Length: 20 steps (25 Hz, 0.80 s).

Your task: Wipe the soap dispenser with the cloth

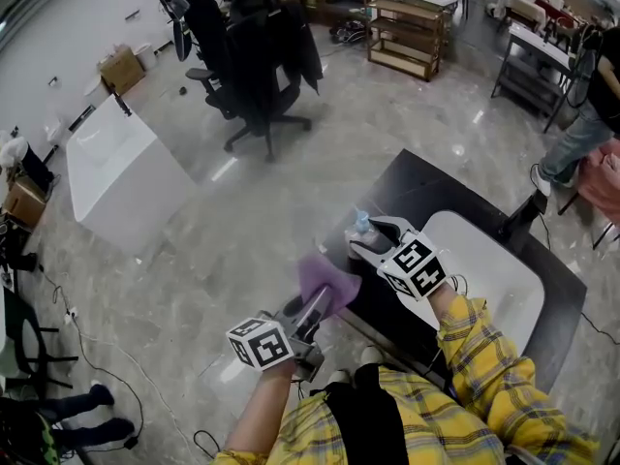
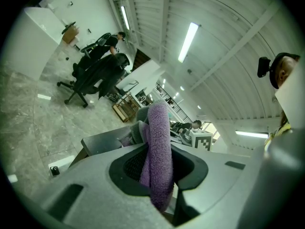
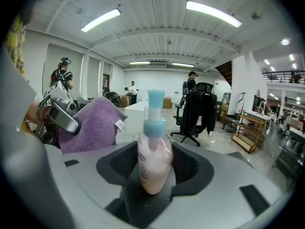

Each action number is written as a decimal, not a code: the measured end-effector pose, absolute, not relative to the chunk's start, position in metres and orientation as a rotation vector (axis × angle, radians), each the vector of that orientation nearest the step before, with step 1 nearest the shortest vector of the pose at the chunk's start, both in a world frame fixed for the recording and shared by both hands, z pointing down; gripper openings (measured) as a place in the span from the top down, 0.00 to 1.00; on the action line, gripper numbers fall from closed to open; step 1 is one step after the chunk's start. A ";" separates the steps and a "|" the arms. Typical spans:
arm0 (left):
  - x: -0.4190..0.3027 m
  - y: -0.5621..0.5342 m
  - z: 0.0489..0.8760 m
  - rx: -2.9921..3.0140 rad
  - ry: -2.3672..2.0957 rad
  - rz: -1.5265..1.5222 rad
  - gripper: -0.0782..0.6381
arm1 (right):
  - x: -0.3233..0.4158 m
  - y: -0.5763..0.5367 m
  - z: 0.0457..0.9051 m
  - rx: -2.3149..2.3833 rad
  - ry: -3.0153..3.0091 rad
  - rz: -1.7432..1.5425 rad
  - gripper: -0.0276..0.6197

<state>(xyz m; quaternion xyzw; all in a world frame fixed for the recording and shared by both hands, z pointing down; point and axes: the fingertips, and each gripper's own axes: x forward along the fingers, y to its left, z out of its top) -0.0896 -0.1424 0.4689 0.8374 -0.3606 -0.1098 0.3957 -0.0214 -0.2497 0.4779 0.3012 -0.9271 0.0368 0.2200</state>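
The right gripper (image 1: 374, 241) is pinching the soap dispenser (image 3: 154, 157) low on its body, one jaw pressing on each side. The bottle is standing upright along the jaws, its blue pump (image 3: 154, 112) pointing to 12 o'clock in the right gripper view. It is showing pink soap filling most of its clear body.

The left gripper (image 1: 314, 305) is clamping the purple cloth (image 1: 327, 281), its jaws pressed together on a folded edge, with the rest bunching out beyond the tips.

In the head view the dispenser is sitting at about 1 o'clock from the cloth, near but apart, over the near corner of the dark table (image 1: 426, 187). From the right gripper view the cloth is showing at 9 o'clock of the bottle. The left hand is the one needing to travel, sweeping toward 1 o'clock to meet the bottle's side.

The white basin (image 1: 504, 289) is lying at 3 o'clock of the right gripper; nothing is showing inside it.
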 end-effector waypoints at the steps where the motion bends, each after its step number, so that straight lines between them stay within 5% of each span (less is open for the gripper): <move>1: -0.088 -0.142 0.468 2.123 -0.910 -0.278 0.78 | -0.020 -0.250 0.478 0.852 -2.559 0.106 0.64; 20: -0.074 -0.139 0.474 2.113 -0.846 -0.274 0.79 | 0.014 -0.251 0.480 1.272 -2.366 0.223 0.64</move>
